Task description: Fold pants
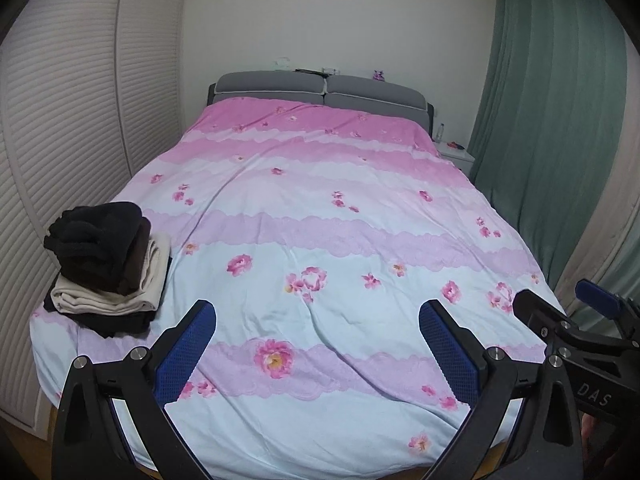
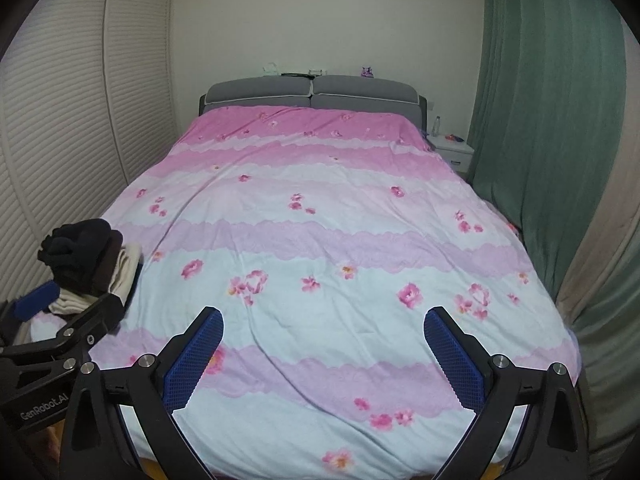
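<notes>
- Louvred wardrobe doors (image 1: 72, 128): run along the left side of the bed.
- Stack of folded pants (image 1: 106, 264): rests on the near-left corner of the floral duvet (image 1: 320, 208). A black garment lies on top, brown and cream ones beneath, and a dark layer at the bottom.
- Left gripper (image 1: 318, 336): jaws spread wide, nothing between the blue pads, positioned above the near end of the duvet to the right of the stack.
- Right gripper (image 2: 322, 340): jaws spread wide, empty, just beside the left gripper over the same end of the bed.
- Grey headboard (image 1: 320, 88): stands at the far end.
- White nightstand (image 2: 452, 148): sits at the far right.
- Green curtain (image 2: 548, 120): hangs along the right side.
</notes>
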Motion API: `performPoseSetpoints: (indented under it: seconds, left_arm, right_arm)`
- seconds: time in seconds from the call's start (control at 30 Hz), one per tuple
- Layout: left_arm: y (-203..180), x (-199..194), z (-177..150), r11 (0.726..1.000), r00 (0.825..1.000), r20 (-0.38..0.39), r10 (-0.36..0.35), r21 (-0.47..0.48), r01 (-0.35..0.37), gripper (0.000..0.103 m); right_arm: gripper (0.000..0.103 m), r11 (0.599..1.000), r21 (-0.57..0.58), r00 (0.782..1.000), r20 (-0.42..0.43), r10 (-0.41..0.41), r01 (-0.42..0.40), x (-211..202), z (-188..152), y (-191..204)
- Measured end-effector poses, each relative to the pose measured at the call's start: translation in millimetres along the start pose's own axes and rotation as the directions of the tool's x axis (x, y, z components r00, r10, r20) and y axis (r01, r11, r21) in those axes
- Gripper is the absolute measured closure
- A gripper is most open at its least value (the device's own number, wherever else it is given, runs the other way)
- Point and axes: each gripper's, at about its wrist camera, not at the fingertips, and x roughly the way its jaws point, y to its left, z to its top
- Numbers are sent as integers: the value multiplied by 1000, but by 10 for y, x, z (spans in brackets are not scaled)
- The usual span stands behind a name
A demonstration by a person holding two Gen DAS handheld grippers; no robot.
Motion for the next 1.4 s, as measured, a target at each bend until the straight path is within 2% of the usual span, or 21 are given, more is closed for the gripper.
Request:
performPoseSetpoints:
  seconds: [0.33,1.4]
  left_arm:
    - [31,15,14,1000,1000,1,25,18,-25,0]
    - [39,71,-14,1000,1000,-20,14,10,-14,0]
  right_arm:
    - [2,1000,0,1000,-15,17,-17,36,-11,107]
    - [2,999,34,999,-34,8,-6,36,-62,51]
